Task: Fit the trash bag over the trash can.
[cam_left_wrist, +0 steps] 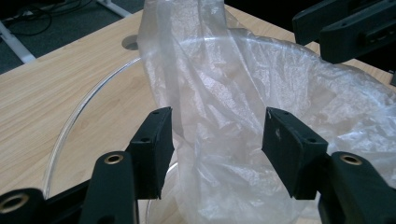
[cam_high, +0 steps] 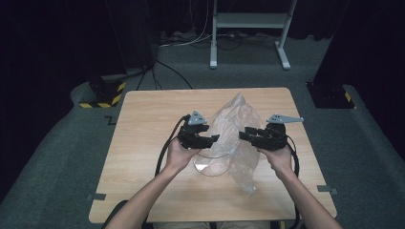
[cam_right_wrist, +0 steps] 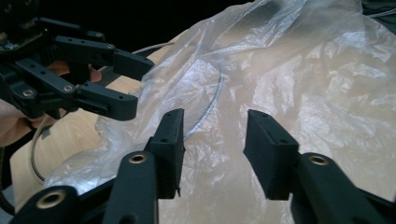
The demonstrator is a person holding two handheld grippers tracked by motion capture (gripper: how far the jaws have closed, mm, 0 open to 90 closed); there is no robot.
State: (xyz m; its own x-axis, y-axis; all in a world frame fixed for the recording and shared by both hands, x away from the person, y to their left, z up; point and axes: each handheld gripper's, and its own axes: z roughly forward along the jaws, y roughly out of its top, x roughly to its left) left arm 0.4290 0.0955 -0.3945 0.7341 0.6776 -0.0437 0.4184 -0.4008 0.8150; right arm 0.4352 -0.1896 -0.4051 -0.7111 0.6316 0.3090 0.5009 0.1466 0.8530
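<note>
A clear glass bowl [cam_high: 212, 166] sits on the wooden table [cam_high: 153, 114] near its middle. A translucent plastic bag [cam_high: 237, 131] stands crumpled in and over the bowl's right side. My left gripper [cam_high: 213, 140] is open at the bowl's left rim, facing the bag. My right gripper [cam_high: 244, 135] is open on the bag's right side, facing left. In the left gripper view, a fold of the bag [cam_left_wrist: 219, 88] rises between the open jaws of the left gripper [cam_left_wrist: 217, 128], unpinched, and the bowl rim [cam_left_wrist: 77, 119] curves left. The right gripper [cam_right_wrist: 212, 126] faces the bag [cam_right_wrist: 303, 79].
Beyond the table's far edge stand a white metal frame [cam_high: 248, 21], floor cables [cam_high: 162, 71] and a black base with yellow stripes [cam_high: 102, 98]. A grey round plug [cam_left_wrist: 131, 43] sits in the tabletop behind the bowl.
</note>
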